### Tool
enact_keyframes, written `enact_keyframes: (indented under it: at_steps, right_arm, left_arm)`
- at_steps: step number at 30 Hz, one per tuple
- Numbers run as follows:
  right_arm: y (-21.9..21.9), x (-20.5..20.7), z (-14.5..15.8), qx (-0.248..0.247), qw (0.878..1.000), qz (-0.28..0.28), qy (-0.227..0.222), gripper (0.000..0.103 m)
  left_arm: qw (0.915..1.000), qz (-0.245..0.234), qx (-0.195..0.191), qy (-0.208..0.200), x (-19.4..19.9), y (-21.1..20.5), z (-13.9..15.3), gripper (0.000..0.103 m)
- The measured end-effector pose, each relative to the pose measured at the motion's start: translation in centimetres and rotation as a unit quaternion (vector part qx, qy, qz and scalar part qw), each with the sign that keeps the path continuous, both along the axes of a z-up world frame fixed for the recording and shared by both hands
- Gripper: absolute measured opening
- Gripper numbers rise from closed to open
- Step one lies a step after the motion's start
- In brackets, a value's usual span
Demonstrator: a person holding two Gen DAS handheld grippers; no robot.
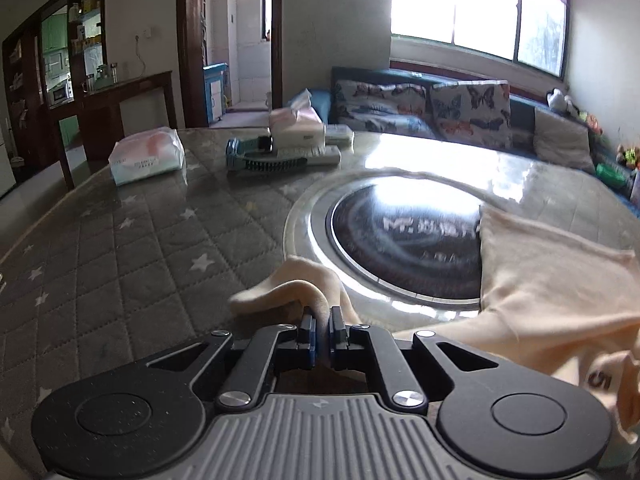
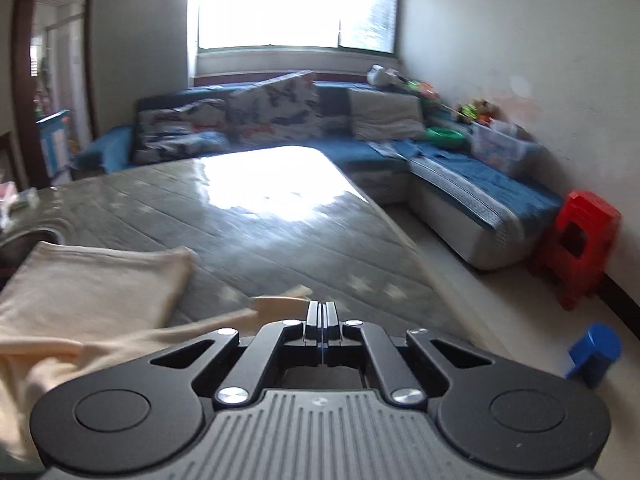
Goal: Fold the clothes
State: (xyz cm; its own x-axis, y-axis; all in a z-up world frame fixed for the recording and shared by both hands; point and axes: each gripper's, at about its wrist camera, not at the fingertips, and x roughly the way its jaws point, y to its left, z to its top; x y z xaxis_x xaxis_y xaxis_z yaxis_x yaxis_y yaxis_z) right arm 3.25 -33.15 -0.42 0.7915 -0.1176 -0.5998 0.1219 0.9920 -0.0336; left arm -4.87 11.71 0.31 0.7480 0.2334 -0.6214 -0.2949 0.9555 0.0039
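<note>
Left wrist view looks along the left gripper [image 1: 323,326], whose jaws are nearly together and pinch a rolled fold of the cream garment [image 1: 552,300] between the pads. That cloth runs from the pinch across the lower right of the picture and lies over the near right edge of a round black cooktop [image 1: 400,240] set into the table [image 1: 132,240], which wears a grey quilted cover with white stars under a glossy clear sheet. Farther back on the table sit a soft pack of tissues [image 1: 148,156], a teal comb-like tool [image 1: 264,156] and a tissue box [image 1: 298,128], with a sofa [image 1: 420,108] carrying butterfly-print cushions beneath a bright window. Right wrist view shows the right gripper [image 2: 321,312] with its jaws fully closed; a thin cream edge of the garment [image 2: 92,288] lies just at the fingertips, though motion blur hides whether cloth is caught between them. To the right stand a red plastic stool [image 2: 580,248] and a small blue stool [image 2: 596,350] on the floor.
</note>
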Motion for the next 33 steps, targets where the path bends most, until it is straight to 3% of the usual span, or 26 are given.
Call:
enact_keyframes:
  at_steps: [5, 8, 14, 17, 19, 20, 21, 26, 30, 33]
  right_arm:
    - [-1.4, -0.7, -0.9, 0.013, 1.0, 0.005, 0.018, 0.008]
    - [-1.8, 0.1, -1.4, 0.036, 0.999, 0.012, 0.022, 0.037]
    - [-2.2, 2.2, -3.3, 0.052, 0.998, -0.001, 0.035, 0.046]
    - [-2.4, 3.2, -4.4, 0.057, 0.998, -0.012, 0.038, 0.046]
    - [-2.1, 3.2, -4.5, 0.051, 0.998, -0.009, 0.037, 0.039]
    - [-1.8, 3.2, -4.4, 0.049, 0.998, -0.002, 0.037, 0.021]
    - [-1.6, 3.0, -4.3, 0.047, 0.998, 0.001, 0.035, 0.009]
    - [-1.0, 1.4, -3.0, 0.02, 1.0, 0.004, 0.012, 0.007]
    - [-1.4, -0.7, -1.2, -0.001, 1.0, -0.006, -0.012, 0.007]
    - [-1.9, -1.9, -0.2, -0.017, 1.0, -0.014, -0.021, 0.007]
  left_arm:
    - [0.9987, -0.034, 0.037, 0.0, -1.0, -0.6, 0.4, 0.017]
    - [0.9974, -0.049, 0.052, -0.012, -1.7, -0.7, 1.1, 0.021]
    - [0.989, -0.129, 0.062, -0.039, -3.3, -3.1, 2.2, 0.03]
    - [0.9791, -0.189, 0.06, -0.046, -3.4, -5.7, 2.2, 0.03]
    - [0.9697, -0.231, 0.06, -0.051, -3.3, -7.7, 2.0, 0.03]
    - [0.9644, -0.252, 0.059, -0.053, -3.0, -8.7, 1.9, 0.03]
    - [0.9586, -0.273, 0.058, -0.053, -2.8, -9.7, 1.7, 0.03]
    - [0.9318, -0.354, 0.068, -0.044, -1.4, -13.6, 0.3, 0.031]
    - [0.9211, -0.379, 0.082, -0.038, -0.3, -15.1, -0.6, 0.042]
    - [0.9115, -0.4, 0.091, -0.035, 0.2, -15.7, -1.4, 0.043]
